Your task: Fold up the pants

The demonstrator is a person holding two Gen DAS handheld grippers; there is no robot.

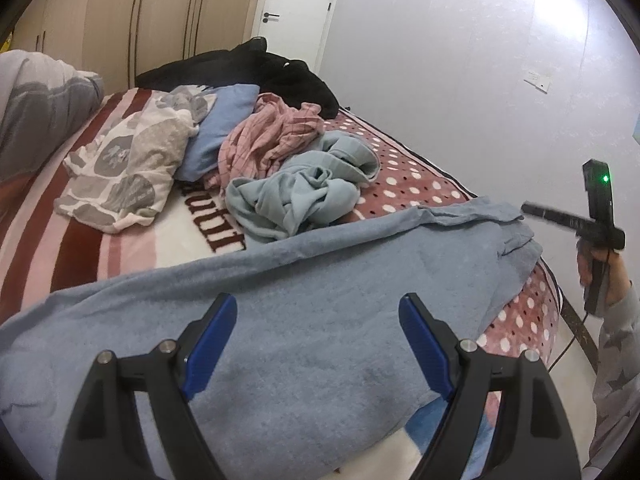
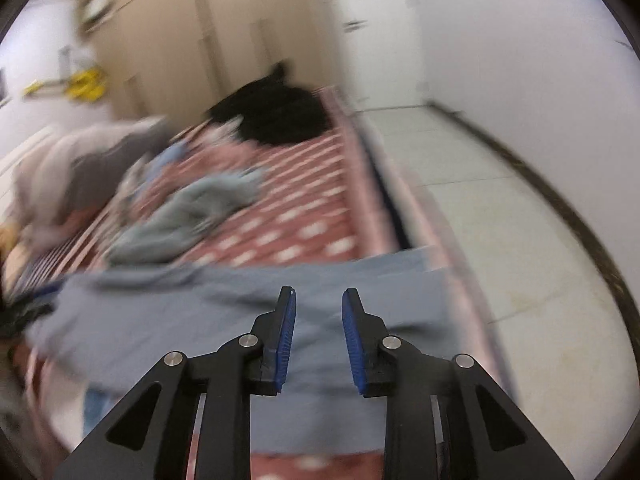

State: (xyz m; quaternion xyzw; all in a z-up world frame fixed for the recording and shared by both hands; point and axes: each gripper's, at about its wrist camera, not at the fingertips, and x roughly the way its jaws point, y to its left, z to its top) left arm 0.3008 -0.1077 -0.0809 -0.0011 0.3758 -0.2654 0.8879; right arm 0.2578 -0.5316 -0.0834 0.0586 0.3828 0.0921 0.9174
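Note:
Blue-grey pants [image 1: 320, 272] lie spread flat across the near end of the bed. My left gripper [image 1: 318, 300] hovers just above their middle, open wide, with nothing between its blue pads [image 1: 208, 348]. The right wrist view is blurred. There the pants [image 2: 200, 312] stretch across the bed below my right gripper [image 2: 319, 293], whose jaws stand a little apart with nothing between them. In the left wrist view, a person's hand [image 1: 600, 268] holds the right gripper beyond the pants' right end, off the bed's edge.
Behind the pants lie a crumpled pale teal garment [image 1: 304, 192], a pink checked one [image 1: 268, 136], a blue one [image 1: 224, 124], a grey-patterned one [image 1: 128, 160] and a black heap [image 1: 248, 68]. The dotted blanket [image 1: 400, 172] covers the bed. Tiled floor [image 2: 480, 200] runs along the right.

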